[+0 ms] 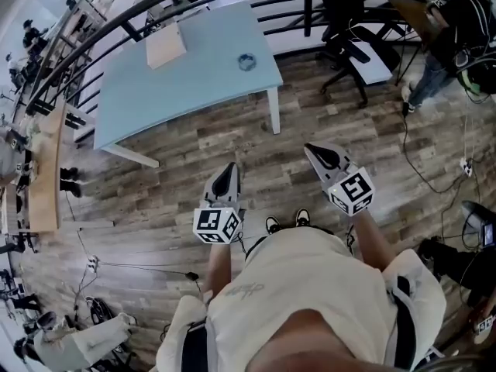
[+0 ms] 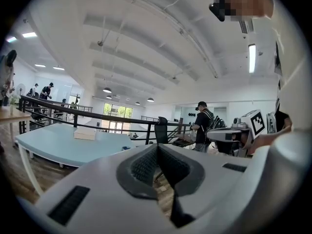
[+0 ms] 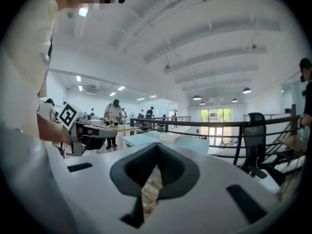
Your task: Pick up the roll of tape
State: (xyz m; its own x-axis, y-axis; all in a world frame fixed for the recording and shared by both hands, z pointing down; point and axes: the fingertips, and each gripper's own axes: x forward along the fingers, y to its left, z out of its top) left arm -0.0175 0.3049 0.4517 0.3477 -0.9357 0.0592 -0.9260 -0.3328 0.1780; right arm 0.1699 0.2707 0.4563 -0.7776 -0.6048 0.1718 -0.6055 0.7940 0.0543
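a person stands on a wood plank floor (image 1: 232, 142), seen from above, holding a two-jaw gripper in each hand out in front at about waist height. the left gripper (image 1: 229, 173) and the right gripper (image 1: 316, 153) both point forward towards a pale blue table (image 1: 194, 80). each gripper's own view shows its jaws pressed together at the tips, with nothing between them. the roll of tape (image 1: 246, 61), a small bluish ring, lies flat on the table towards its right end, well apart from both grippers. a pale cardboard box (image 1: 166, 46) sits further left on the same table, apart from the tape. a dark railing (image 1: 116, 25) curves behind the table.

the task looks barely begun: this seems to be the approach, before any reach. the next move likely calls for stepping up to the table, parting one gripper's jaws, and bringing them down around the ring's wall. the right gripper appears the closer of the two.
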